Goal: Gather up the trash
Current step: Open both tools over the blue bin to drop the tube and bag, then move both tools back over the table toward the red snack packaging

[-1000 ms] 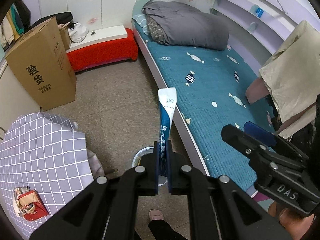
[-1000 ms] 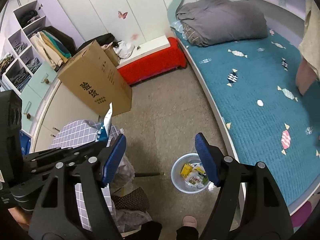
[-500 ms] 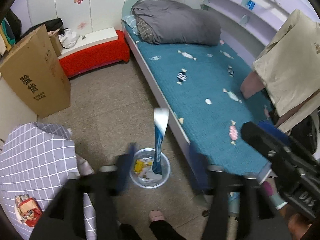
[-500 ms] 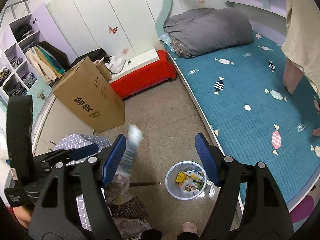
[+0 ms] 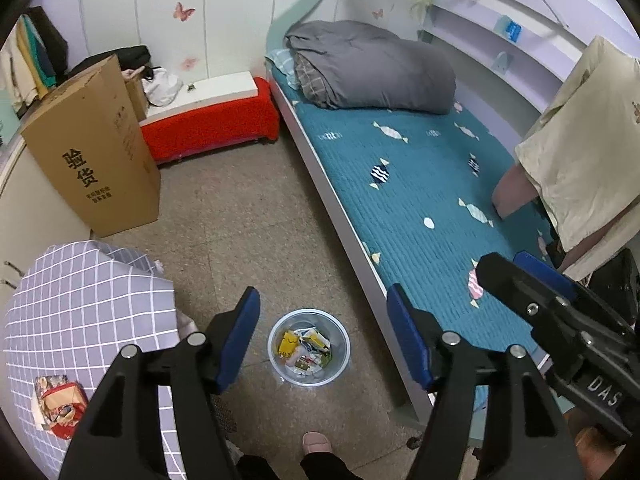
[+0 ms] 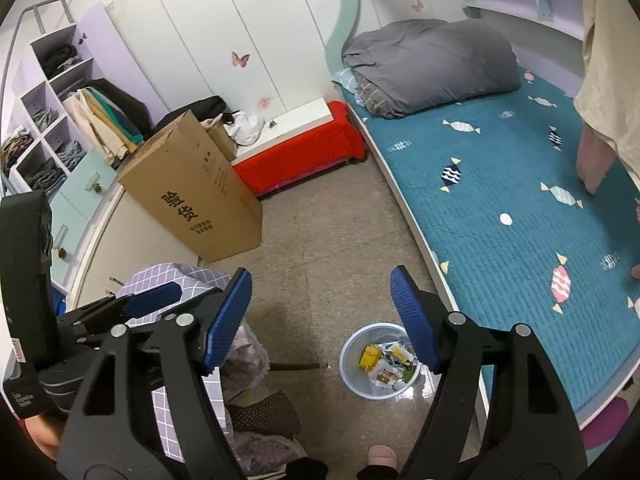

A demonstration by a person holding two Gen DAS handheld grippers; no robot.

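Observation:
A small clear trash bin [image 5: 309, 347] stands on the floor beside the bed, with several wrappers inside; it also shows in the right wrist view [image 6: 379, 361]. My left gripper [image 5: 323, 334] is open and empty, held high above the bin. My right gripper [image 6: 321, 312] is open and empty, above the floor left of the bin. A crumpled red and gold wrapper [image 5: 59, 404] lies on the checked cloth at lower left. The right gripper's body [image 5: 560, 320] shows at the right in the left wrist view.
A bed with a teal cover [image 5: 420, 184] and grey quilt [image 5: 372, 68] fills the right. A tall cardboard box [image 5: 92, 152] and a red bench [image 5: 208, 124] stand at the back. A checked-cloth table [image 5: 80, 320] is at left. My slipper [image 5: 316, 442] is below the bin.
My left gripper opened and let go of the blue and white wrapper, which fell into the bin. The right gripper stayed open.

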